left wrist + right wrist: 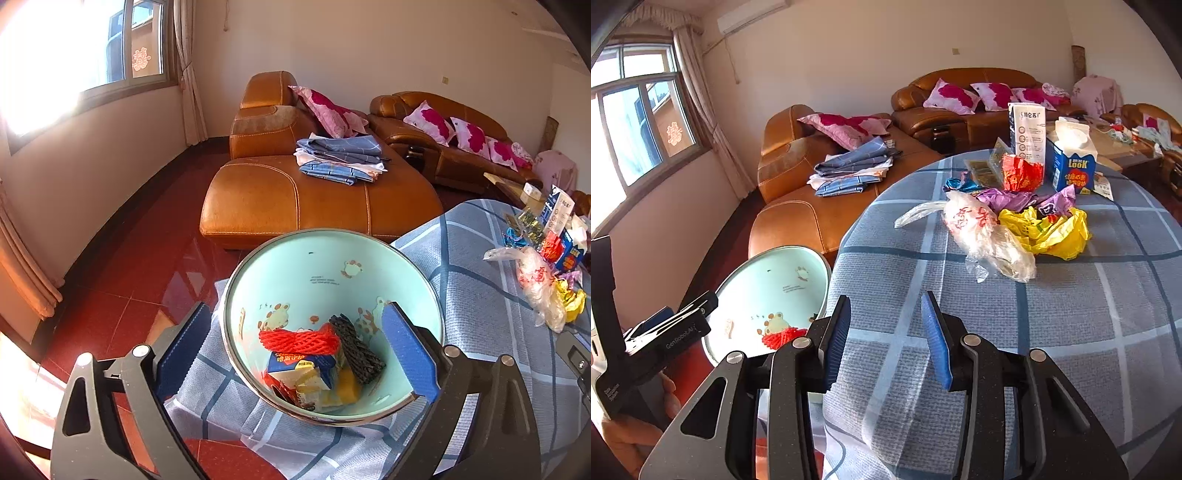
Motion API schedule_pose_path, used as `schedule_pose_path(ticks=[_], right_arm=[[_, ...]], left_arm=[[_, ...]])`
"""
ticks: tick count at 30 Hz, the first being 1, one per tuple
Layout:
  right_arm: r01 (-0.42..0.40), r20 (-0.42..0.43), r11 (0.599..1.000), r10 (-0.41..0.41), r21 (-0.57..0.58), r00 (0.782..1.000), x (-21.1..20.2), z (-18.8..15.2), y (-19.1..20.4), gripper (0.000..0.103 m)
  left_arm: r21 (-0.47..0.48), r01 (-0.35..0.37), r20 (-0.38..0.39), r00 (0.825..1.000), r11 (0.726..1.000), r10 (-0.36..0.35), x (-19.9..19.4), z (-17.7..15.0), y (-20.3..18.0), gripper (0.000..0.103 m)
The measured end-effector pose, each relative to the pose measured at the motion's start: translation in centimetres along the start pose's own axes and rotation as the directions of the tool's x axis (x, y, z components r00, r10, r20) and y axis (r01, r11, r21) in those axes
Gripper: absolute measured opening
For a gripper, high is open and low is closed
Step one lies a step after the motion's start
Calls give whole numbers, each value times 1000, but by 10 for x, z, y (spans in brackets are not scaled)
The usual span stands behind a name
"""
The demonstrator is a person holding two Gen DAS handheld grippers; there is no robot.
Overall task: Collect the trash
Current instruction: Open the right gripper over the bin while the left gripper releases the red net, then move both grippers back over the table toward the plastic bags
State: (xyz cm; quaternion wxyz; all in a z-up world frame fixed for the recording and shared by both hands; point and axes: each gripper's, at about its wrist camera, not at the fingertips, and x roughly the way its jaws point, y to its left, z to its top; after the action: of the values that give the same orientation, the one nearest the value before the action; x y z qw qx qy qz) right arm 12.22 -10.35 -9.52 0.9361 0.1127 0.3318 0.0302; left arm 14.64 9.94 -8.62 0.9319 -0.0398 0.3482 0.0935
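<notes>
A mint-green trash bin (325, 258) stands beside the table; it also shows in the right wrist view (775, 273). It holds red foam netting (299, 339), black netting (356, 349) and a blue carton (303, 371). My left gripper (295, 350) is open, its jaws straddling the bin's rim, nothing held. My right gripper (882, 336) is open and empty over the checked tablecloth (1071, 314). Trash lies ahead on the table: a clear plastic bag (982, 232), a yellow bag (1049, 232), a purple wrapper (1015, 197), a red wrapper (1021, 173), a blue LOOK carton (1071, 162) and a white carton (1027, 129).
An orange leather sofa (295, 199) with folded blue cloths (340, 158) and pink pillows stands behind the bin. Red tile floor (122, 295) lies to the left. A window (639, 110) is at far left. A low table (1123, 144) stands beyond the table.
</notes>
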Motion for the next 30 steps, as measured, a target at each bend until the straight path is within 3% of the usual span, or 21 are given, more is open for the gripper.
schedule_pose_path(ticks=[7, 21, 30], right_arm=[[20, 26, 999, -20, 30, 999, -12, 2, -13, 48], [49, 54, 996, -52, 72, 997, -31, 5, -35, 53], [85, 78, 991, -94, 108, 993, -49, 6, -59, 53]], left_arm=[[18, 0, 11, 1000, 1000, -1, -10, -1, -8, 96], [41, 18, 29, 999, 999, -19, -27, -1, -21, 97], [58, 70, 26, 997, 996, -72, -37, -2, -41, 97]])
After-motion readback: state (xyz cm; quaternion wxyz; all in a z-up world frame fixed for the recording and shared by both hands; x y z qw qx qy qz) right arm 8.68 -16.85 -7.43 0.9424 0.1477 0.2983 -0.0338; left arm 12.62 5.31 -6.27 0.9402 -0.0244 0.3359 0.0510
